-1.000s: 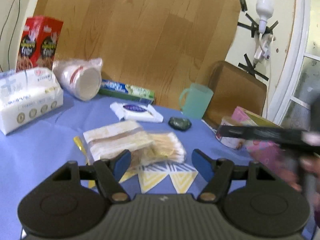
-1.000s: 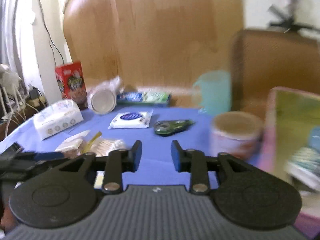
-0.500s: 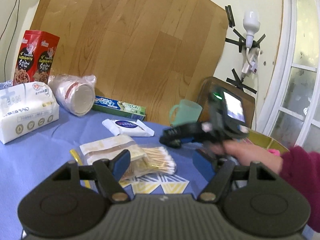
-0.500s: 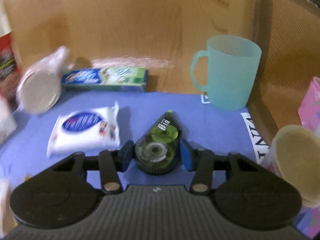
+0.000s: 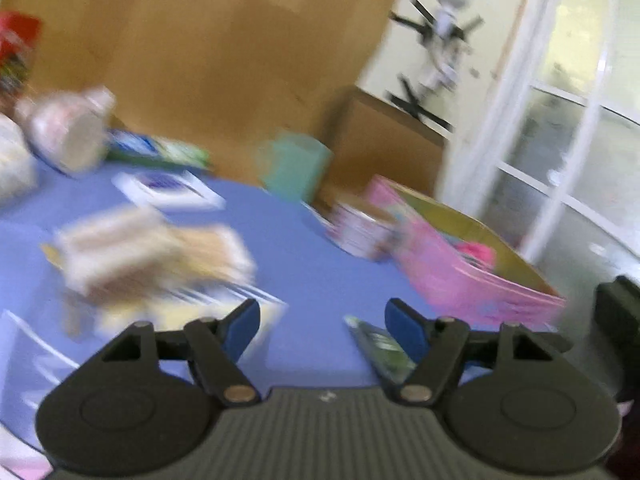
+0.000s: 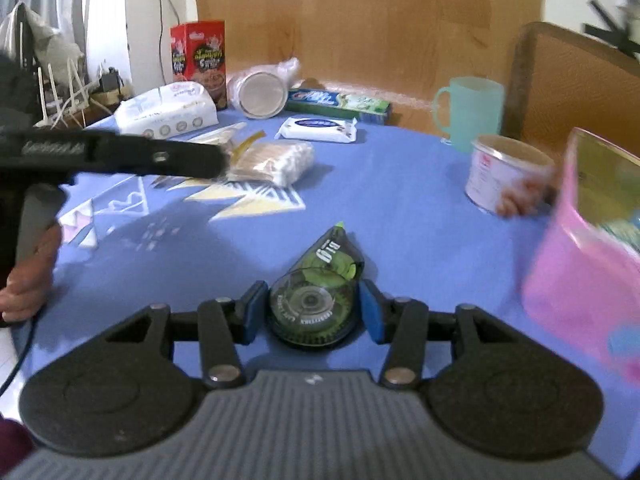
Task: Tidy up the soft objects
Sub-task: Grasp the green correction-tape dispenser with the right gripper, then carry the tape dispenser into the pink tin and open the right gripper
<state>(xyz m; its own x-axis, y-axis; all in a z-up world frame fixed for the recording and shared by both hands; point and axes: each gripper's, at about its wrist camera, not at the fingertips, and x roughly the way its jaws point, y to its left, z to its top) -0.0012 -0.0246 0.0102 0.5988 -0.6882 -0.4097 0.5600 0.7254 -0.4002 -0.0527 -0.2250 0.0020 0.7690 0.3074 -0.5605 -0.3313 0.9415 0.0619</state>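
My right gripper (image 6: 312, 312) pinches a green tape dispenser (image 6: 316, 296) at lower centre of the right view, its blue pads on the round sides. It is smooth, hard plastic, so it could slip or twist out if I swing fast toward the pink box (image 6: 588, 264) at the right edge. My left gripper (image 5: 322, 322) is spread and empty. The soft cotton-swab pack (image 6: 276, 160) lies left of centre on the blue tablecloth (image 6: 420, 220).
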